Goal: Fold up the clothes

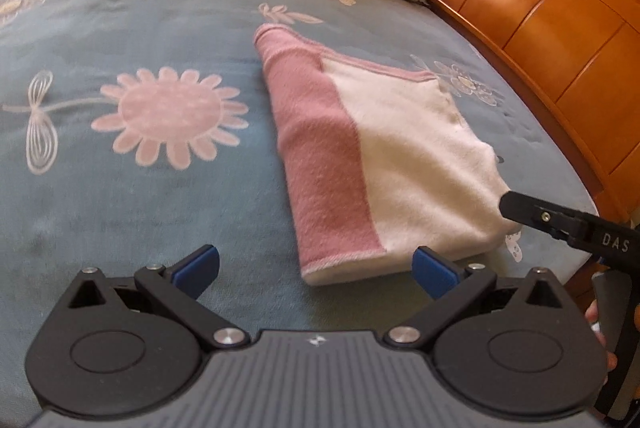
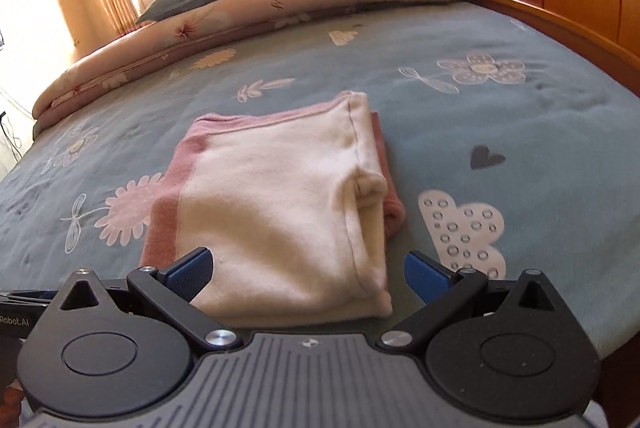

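Your left gripper (image 1: 316, 270) stands with its jaws spread wide and nothing between them; your right gripper (image 2: 308, 274) is likewise spread and empty. The pink and white garment (image 2: 272, 203) lies just ahead of both, already gathered into a compact stacked rectangle on the blue flowered bedspread (image 1: 140, 27); whether it wants another fold, this scene alone cannot settle. It looks like soft, fleecy knit, light and limp, so expect it to sag and slide open if you lift a single layer; the nap should grip the blue pads (image 2: 192, 274) well. If you do take hold, pinch through all layers at the thick near edge, close ahead of your right gripper; the loose stacked hems sit to its right.
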The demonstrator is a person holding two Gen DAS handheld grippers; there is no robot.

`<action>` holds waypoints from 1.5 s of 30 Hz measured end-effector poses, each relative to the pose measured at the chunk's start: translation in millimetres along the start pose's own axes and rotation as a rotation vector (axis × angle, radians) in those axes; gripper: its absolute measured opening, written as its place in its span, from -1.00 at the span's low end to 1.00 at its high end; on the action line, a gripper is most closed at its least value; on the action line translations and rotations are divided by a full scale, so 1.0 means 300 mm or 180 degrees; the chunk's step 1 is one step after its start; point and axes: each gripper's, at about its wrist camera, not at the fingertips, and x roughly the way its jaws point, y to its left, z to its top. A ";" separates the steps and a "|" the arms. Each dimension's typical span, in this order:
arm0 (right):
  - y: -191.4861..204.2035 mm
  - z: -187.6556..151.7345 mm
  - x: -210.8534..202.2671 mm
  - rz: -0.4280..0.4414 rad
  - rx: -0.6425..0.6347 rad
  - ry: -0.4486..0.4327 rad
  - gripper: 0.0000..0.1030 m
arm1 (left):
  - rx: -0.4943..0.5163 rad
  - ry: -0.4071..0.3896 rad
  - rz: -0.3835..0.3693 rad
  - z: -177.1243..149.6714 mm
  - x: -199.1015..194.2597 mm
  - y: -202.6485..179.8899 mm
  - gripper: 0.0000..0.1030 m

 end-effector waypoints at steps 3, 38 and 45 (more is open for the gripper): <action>-0.001 0.013 0.013 0.0045 -0.0002 0.0012 1.00 | 0.0030 -0.0031 -0.0059 0.020 0.000 -0.018 0.98; -0.448 0.260 0.519 0.1591 0.1488 0.1052 1.00 | -0.1393 0.0450 -0.1407 0.333 0.427 0.239 0.96; -0.420 0.325 0.618 0.1807 0.1522 0.1133 1.00 | -0.1499 0.0501 -0.1617 0.390 0.503 0.256 0.95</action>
